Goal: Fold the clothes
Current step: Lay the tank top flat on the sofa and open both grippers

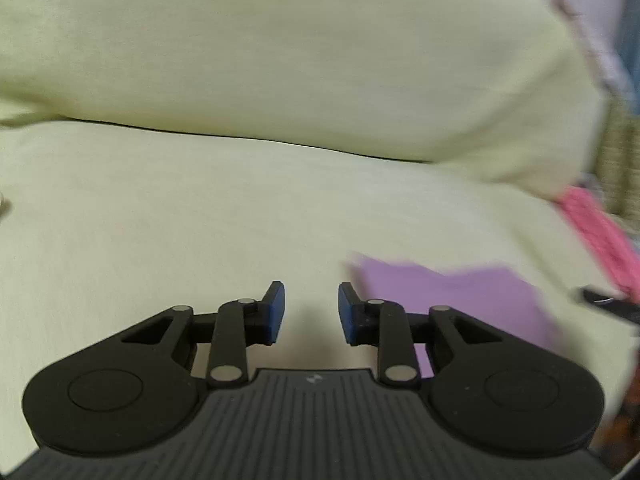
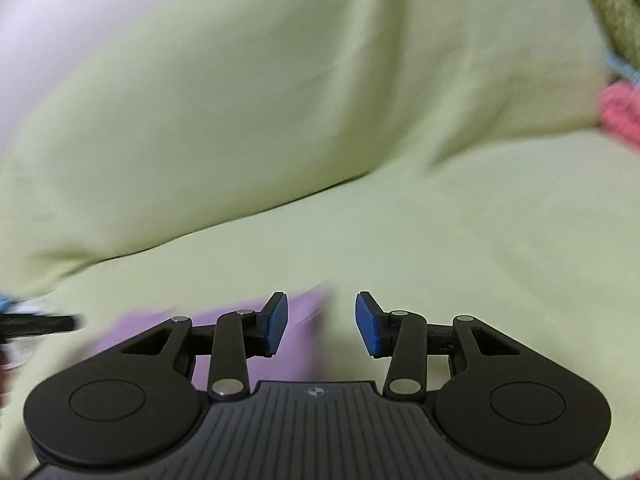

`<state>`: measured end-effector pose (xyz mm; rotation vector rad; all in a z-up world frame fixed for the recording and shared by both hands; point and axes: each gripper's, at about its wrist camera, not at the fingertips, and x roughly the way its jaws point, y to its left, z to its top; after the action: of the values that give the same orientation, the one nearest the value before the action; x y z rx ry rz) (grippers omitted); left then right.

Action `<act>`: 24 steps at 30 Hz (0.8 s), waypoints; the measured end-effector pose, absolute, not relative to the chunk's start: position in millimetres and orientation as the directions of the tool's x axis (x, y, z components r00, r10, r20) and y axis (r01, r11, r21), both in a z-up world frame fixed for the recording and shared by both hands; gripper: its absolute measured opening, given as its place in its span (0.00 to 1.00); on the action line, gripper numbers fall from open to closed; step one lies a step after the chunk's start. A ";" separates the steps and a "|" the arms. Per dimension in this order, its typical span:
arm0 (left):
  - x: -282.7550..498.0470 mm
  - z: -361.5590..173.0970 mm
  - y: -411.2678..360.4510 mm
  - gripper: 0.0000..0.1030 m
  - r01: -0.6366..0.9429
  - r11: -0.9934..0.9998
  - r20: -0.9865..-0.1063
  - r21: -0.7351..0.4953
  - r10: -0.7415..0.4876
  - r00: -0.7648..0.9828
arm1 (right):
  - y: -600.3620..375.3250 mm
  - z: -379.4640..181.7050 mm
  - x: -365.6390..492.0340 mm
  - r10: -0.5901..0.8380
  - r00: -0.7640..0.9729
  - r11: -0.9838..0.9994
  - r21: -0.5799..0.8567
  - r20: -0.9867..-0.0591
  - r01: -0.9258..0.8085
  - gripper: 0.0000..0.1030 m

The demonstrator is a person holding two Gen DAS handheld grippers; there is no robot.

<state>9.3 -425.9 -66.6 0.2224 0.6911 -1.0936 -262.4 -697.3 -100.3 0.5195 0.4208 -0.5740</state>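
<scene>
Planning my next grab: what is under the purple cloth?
The purple cloth lies flat on the pale green sheet, which shows around its visible edges. Whether anything else sits beneath it cannot be seen. Both the left gripper and right gripper are open and empty.

Left gripper (image 1: 311, 312), right gripper (image 2: 321, 324): both agape.

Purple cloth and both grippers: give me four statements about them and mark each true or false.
1. The left gripper is open with nothing between its pads. True.
2. The right gripper is shut on the purple cloth. False: it is open and holds nothing.
3. The purple cloth lies on the pale green sheet. True.
4. The pink knit item lies on top of the purple cloth. False: it lies apart, at the sheet's right edge.
</scene>
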 end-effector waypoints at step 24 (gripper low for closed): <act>-104.5 -79.4 -414.9 0.18 0.800 0.597 -0.760 0.061 -0.492 0.425 | -645.9 -146.6 -265.7 -0.435 0.653 0.734 0.175 -0.620 0.656 0.02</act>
<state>-104.5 -414.9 -79.4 0.4533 0.7726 -0.8431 -265.7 -645.9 -146.6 0.4078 0.5848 -0.6387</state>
